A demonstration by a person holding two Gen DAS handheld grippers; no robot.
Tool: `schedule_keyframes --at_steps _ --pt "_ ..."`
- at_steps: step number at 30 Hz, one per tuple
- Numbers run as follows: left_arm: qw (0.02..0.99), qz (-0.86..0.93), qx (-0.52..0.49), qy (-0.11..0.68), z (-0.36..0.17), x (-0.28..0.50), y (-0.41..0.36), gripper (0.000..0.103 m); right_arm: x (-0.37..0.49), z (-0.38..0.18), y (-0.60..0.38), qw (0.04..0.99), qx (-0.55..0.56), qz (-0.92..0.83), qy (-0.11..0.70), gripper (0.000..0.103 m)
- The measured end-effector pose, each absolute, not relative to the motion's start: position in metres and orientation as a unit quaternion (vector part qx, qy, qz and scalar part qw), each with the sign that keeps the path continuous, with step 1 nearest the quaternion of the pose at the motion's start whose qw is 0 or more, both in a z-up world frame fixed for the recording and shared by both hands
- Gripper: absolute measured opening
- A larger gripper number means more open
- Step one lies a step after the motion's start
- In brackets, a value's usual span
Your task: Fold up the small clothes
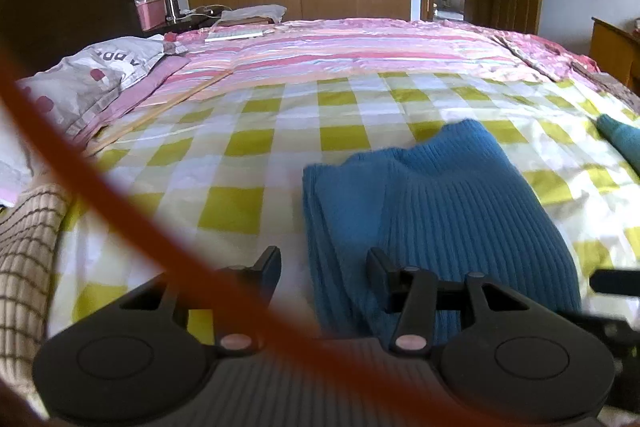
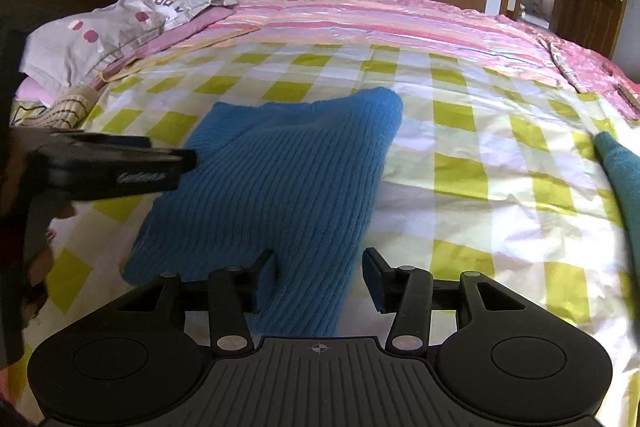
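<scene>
A blue ribbed knit garment [image 1: 440,195] lies folded on the green-and-white checked sheet [image 1: 240,147]. My left gripper [image 1: 324,263] is open low over the garment's near left edge, and that edge runs between the fingers without being pinched. In the right wrist view the garment [image 2: 280,171] tapers toward its near corner. That corner lies inside my open right gripper [image 2: 320,267], against the left finger and clear of the right one. The left gripper's fingers [image 2: 176,163] reach in from the left beside the garment's left edge.
A second teal garment [image 2: 620,179] lies at the right edge of the bed. A beige checked cloth [image 1: 28,247] and a grey pillow [image 1: 88,75] sit at the left. A pink striped quilt [image 1: 360,47] covers the far half. An orange cable [image 1: 100,179] crosses the left wrist view.
</scene>
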State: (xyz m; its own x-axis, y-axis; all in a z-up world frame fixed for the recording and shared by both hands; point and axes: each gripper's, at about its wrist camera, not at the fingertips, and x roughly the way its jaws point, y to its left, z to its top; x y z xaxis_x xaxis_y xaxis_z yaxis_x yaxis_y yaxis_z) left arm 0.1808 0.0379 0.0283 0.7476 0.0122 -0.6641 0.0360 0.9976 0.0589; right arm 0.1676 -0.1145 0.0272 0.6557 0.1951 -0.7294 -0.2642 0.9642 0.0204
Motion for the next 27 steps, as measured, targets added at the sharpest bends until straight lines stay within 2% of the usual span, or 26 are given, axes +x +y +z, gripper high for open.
schedule_keyframes --at_steps 10,18,23,25,27 --pt "0.922 0.008 0.080 0.378 0.015 0.156 0.032 0.054 0.145 0.028 -0.114 0.909 -0.049 0.114 0.398 0.047" --pt "0.924 0.003 0.042 0.379 0.023 0.122 0.038 0.055 0.127 0.035 -0.117 0.913 -0.047 0.108 0.390 0.047" --pt "0.929 0.000 0.051 0.366 0.027 0.096 0.026 0.063 0.112 0.032 -0.116 0.915 -0.045 0.103 0.388 0.051" --pt "0.931 0.000 0.052 0.362 0.029 0.089 0.022 0.069 0.105 0.029 -0.117 0.914 -0.044 0.100 0.390 0.051" --pt "0.932 -0.008 0.039 0.361 0.032 0.082 0.021 0.079 0.100 0.028 -0.118 0.914 -0.041 0.098 0.392 0.051"
